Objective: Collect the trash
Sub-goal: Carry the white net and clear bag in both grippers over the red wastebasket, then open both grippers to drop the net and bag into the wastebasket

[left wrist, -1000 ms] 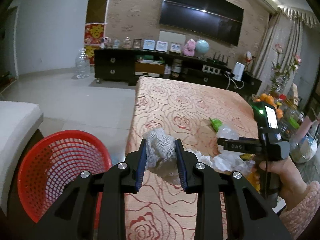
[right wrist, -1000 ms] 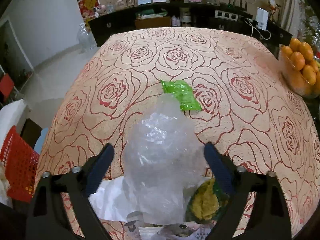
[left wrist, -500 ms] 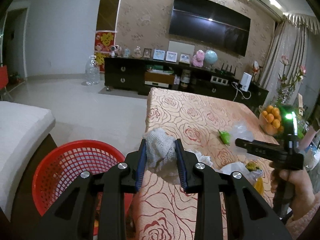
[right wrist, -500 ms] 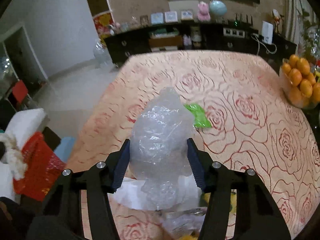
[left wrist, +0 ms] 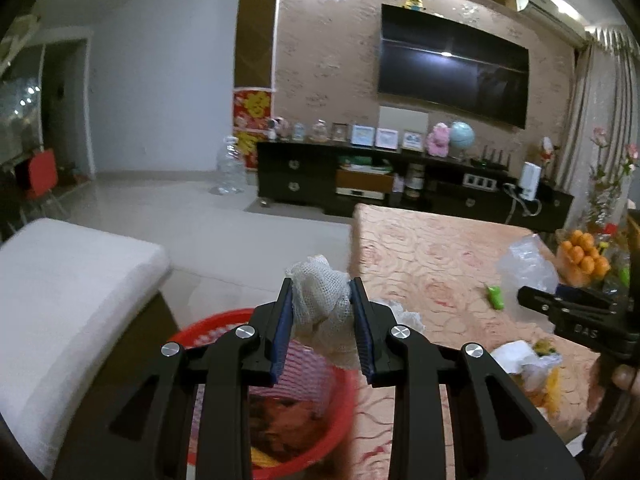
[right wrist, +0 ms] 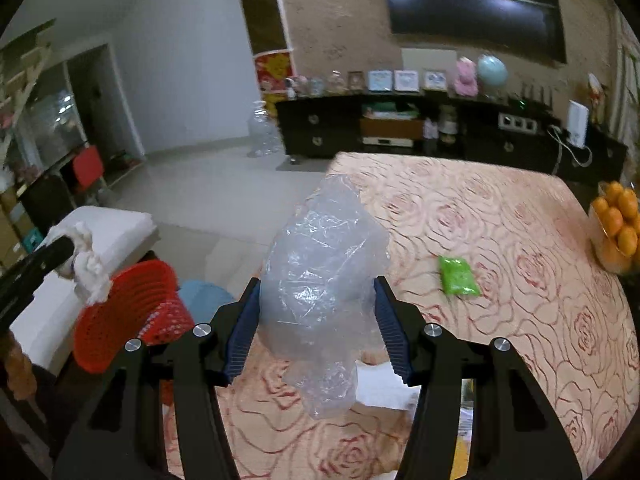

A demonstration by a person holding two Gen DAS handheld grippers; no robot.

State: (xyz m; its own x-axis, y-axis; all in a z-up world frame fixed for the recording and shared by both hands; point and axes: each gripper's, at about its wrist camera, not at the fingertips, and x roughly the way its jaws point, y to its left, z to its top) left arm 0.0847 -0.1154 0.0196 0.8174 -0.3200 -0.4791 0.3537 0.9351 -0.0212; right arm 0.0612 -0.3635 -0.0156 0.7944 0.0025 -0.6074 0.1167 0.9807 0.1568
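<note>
My left gripper [left wrist: 319, 300] is shut on a white foam net wad [left wrist: 320, 300] and holds it above the red mesh basket [left wrist: 320, 432] beside the table. The wad also shows in the right wrist view [right wrist: 90, 264] over the basket [right wrist: 132, 312]. My right gripper [right wrist: 316, 300] is shut on a crumpled clear plastic bag [right wrist: 320, 280], lifted above the table's left part. A green wrapper [right wrist: 458, 275] lies on the rose-patterned tablecloth [right wrist: 500, 240]. White paper and yellow scraps [left wrist: 528, 364] lie near the table's front edge.
A bowl of oranges [right wrist: 618, 224] stands at the table's right edge. A white cushion seat [left wrist: 68, 280] is left of the basket. A blue object [right wrist: 204, 296] sits on the floor by the basket. A dark TV cabinet [left wrist: 400, 188] lines the far wall.
My left gripper has carried the net wad left, from over the table to above the basket. My right gripper has closed on the plastic bag and lifted it leftward.
</note>
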